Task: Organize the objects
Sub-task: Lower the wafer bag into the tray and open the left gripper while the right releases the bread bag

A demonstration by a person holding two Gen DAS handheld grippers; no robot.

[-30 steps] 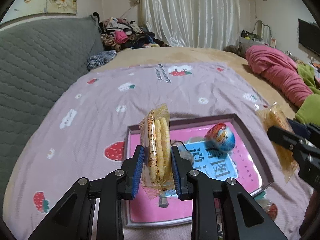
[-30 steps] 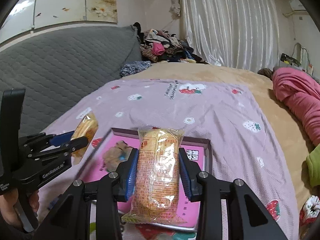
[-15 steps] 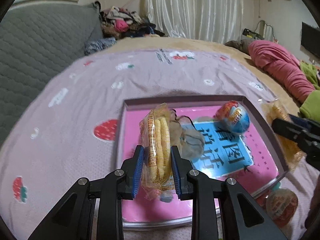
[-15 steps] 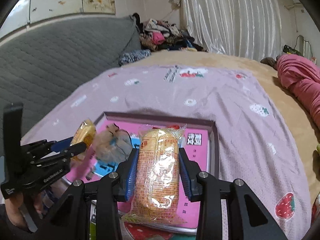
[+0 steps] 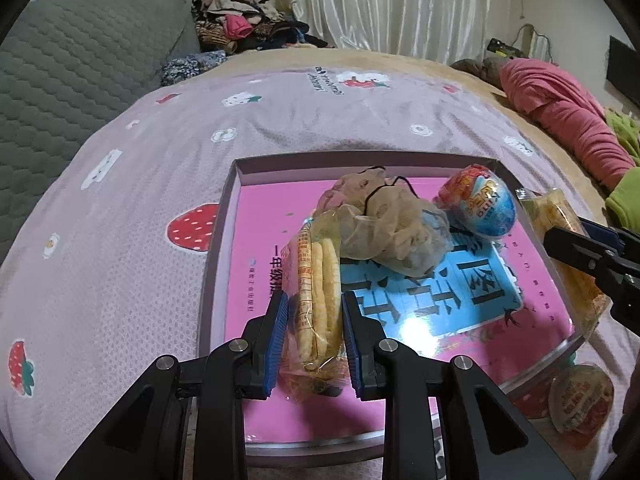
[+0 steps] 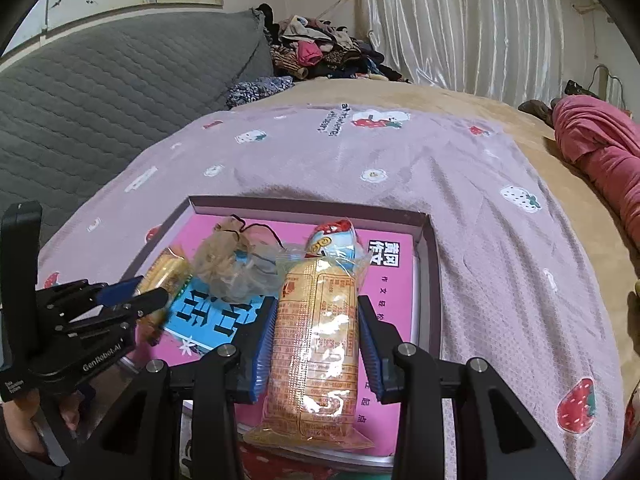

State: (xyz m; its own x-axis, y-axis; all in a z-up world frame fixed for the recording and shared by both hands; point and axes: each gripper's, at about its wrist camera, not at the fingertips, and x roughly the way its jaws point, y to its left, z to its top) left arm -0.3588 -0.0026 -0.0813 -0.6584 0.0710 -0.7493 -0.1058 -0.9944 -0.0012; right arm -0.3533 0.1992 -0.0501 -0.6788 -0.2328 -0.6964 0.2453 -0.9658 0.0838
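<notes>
Since the earlier frame I have brought both grippers down toward the tray [image 5: 224,216], which now fills more of each view. Left gripper [image 5: 314,344]: jaws closed on a cracker packet [image 5: 318,300] held edge-on and upright, above the tray's near left part. Right gripper [image 6: 316,344]: jaws closed on a second, flat-faced cracker packet [image 6: 316,344], label toward the camera, over the tray's near right part. Tray contents: a pink book [image 5: 260,256] lining the bottom, a crumpled mesh pouch [image 5: 384,224] with a black cord, and a foil-wrapped egg toy [image 5: 480,204] near the far right corner. A jelly cup [image 5: 580,400] lies outside the tray on the strawberry-print blanket [image 5: 120,240]. A hand [image 6: 24,428] holds the left gripper's grip.
</notes>
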